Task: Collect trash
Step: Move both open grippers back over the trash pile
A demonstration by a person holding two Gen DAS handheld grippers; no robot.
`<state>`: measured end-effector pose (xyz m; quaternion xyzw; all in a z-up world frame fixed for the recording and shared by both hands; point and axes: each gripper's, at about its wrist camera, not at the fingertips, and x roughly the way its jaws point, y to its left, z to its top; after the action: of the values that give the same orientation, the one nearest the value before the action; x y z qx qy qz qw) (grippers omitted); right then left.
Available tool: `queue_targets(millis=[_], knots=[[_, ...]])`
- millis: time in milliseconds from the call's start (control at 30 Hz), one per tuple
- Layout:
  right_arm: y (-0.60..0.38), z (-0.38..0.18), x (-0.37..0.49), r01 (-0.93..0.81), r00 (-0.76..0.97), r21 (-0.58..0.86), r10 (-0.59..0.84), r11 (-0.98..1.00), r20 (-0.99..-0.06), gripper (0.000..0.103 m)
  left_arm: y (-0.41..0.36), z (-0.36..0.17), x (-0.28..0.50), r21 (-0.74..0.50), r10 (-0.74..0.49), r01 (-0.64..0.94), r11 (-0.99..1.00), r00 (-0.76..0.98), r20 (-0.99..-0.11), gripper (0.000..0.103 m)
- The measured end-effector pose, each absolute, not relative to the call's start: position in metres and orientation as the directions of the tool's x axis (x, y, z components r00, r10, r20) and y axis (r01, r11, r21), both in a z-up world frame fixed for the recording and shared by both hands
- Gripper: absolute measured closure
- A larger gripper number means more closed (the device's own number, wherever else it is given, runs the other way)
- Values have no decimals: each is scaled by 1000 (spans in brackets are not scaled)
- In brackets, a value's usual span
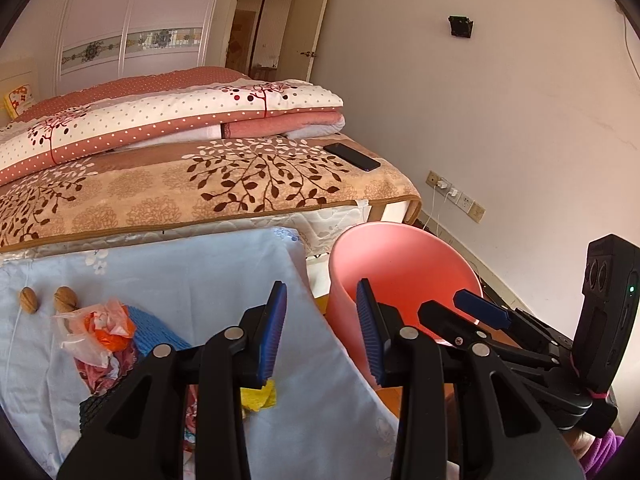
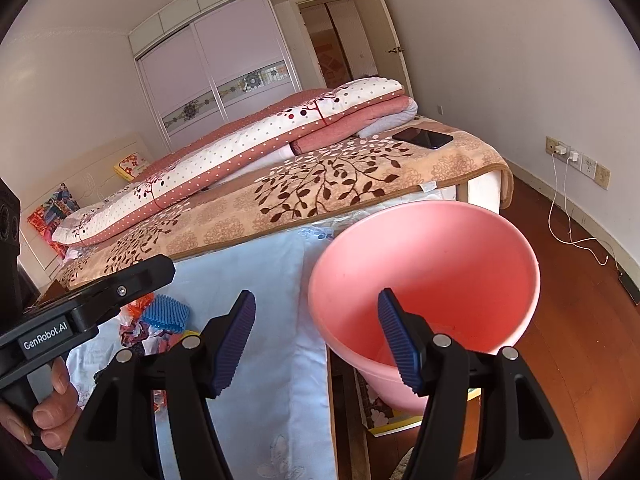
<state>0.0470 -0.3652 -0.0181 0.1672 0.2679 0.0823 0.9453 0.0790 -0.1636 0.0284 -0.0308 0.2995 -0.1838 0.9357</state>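
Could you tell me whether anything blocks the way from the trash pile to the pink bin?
Nothing visible does. The trash pile lies on the light blue cloth, and the pink bin stands open just past the cloth's edge. Both grippers, the left gripper and right gripper, are open.

Your work surface is a table draped in pale blue cloth (image 1: 168, 280); on it lie two walnuts (image 1: 29, 299), a heap of wrappers (image 1: 100, 336), blue mesh (image 1: 154, 328) and a yellow scrap (image 1: 260, 398). Behind it, the bed (image 1: 200, 196) carries a folded quilt (image 1: 160, 116) and a phone (image 1: 352, 156).
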Motion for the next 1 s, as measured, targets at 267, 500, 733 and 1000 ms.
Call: queue_targets(millis=[267,500,733,1000], knots=[[-323,-9,41,-157,827,344,314,926,-466,40,-113,29,59,-169,-307,257,952,781,-544,67],[-290,-11,41,-209,798,330,356,920,-487,40,-61,19,42,-182,-251,177,967,775,-580,67],[-262,-17,42,-256,763,313,390,915,-515,39,-18,6,23,-189,-227,138,972,756,-613,67],[-243,-21,41,-290,742,301,412,908,-528,38,8,-16,12,-204,-206,90,975,714,-670,67]])
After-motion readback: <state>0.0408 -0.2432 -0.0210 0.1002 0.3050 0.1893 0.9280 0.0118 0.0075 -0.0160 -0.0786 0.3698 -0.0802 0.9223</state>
